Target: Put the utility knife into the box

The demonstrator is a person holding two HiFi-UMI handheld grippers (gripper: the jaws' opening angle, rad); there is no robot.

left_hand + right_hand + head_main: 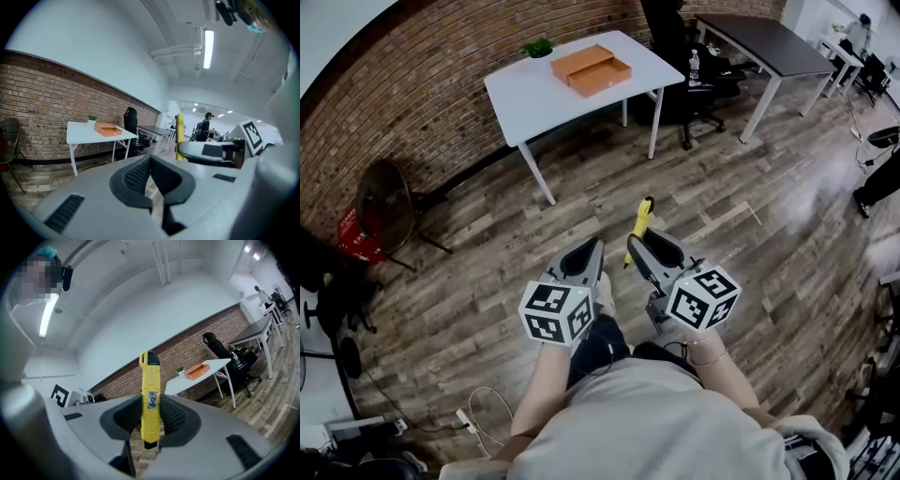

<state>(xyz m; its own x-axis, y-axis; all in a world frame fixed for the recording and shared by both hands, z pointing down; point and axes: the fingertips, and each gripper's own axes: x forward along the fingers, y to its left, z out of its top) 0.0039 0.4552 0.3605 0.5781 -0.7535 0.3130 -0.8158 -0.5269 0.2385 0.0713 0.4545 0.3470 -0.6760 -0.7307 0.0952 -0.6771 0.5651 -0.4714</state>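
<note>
Brick wall [441,75] backs a white table [534,103] bearing the orange box [591,68] and a plant [538,46]. Open wood floor [581,197] lies between the table and both grippers. The left gripper [589,251] is pressed together and empty. The right gripper [649,246] pinches the yellow knife [640,223]; its own view alone shows the knife's sticker [152,399]. A black chair [694,84] stands further right.

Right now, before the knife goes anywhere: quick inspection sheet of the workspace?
Surface: white table, across the wood floor from the person.
Job's things: yellow utility knife held in the right gripper; orange box open on the table.
Clutter: small green plant beside the box.
Grippers: right gripper shut on the utility knife; left gripper jaws together, empty.
Cables: power strip with white cable on the floor.
Surroundings: brick wall, office chair, dark table, fan.
</note>
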